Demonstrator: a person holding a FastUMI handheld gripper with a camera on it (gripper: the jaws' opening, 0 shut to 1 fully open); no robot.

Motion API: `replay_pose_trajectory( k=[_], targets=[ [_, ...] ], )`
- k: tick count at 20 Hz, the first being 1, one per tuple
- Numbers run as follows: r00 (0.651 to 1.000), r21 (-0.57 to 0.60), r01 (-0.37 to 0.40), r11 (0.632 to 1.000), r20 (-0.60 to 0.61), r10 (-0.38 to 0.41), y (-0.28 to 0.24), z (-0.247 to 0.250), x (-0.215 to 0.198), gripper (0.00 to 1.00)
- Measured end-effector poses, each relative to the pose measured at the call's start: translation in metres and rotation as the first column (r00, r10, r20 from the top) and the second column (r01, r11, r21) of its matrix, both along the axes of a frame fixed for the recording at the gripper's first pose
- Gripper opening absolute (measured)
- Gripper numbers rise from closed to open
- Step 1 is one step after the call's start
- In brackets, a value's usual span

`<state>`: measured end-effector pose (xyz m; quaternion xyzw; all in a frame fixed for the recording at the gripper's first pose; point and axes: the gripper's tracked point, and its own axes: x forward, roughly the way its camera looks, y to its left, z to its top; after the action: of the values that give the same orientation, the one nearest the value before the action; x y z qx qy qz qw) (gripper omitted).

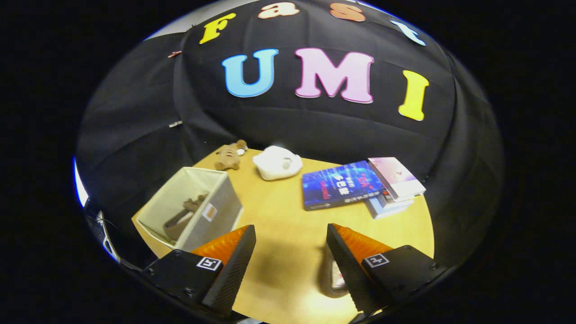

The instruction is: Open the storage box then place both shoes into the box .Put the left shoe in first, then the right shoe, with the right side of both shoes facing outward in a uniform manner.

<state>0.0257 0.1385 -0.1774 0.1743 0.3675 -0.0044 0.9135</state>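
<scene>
The hand-held gripper [291, 252] is hovering wide open, gripping nothing, above the table [288, 216]. The open storage box [193, 209] is holding one dark shoe [182, 216]; another shoe [335, 279] is lying by its right finger.

On the worktop [288, 225], the open storage box [195, 207] stood left of the spread tongs [291, 234], one shoe [184, 213] inside it. Beyond lay two plush toys [230, 156] [277, 163]; right of them, stacked books [360, 186]. Something small [335, 279] sat beside the right finger.
</scene>
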Motion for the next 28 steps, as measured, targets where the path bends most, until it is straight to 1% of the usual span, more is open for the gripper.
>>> replay_pose_trajectory(
  k=[4,8,11,16,17,19,21,23,24,26,27,28],
  targets=[
    [0.995,-0.024,0.026,0.999,-0.095,-0.028,-0.041,-0.054,-0.032,0.98],
    [0.984,-0.054,0.002,0.999,-0.178,-0.012,-0.065,-0.104,-0.056,0.99],
    [0.976,-0.068,-0.026,0.997,-0.219,0.011,-0.074,-0.139,-0.06,0.98],
    [0.961,-0.069,-0.087,0.994,-0.27,0.065,-0.07,-0.186,-0.056,0.88],
    [0.959,-0.067,-0.088,0.994,-0.275,0.066,-0.069,-0.193,-0.053,0.88],
    [0.957,-0.067,-0.075,0.995,-0.283,0.054,-0.07,-0.206,-0.045,0.84],
    [0.959,-0.052,-0.055,0.997,-0.281,0.038,-0.068,-0.213,-0.035,0.71],
    [0.955,-0.015,-0.058,0.998,-0.292,0.051,-0.058,-0.222,-0.031,0.52],
    [0.951,-0.036,-0.061,0.997,-0.305,0.048,-0.061,-0.227,-0.032,0.4],
    [0.952,-0.063,-0.046,0.997,-0.306,0.024,-0.066,-0.229,-0.03,0.11],
    [0.952,-0.052,-0.038,0.998,-0.306,0.02,-0.064,-0.229,-0.029,0.07],
    [0.951,-0.04,-0.03,0.999,-0.308,0.016,-0.066,-0.229,-0.029,0.07]
  ],
)
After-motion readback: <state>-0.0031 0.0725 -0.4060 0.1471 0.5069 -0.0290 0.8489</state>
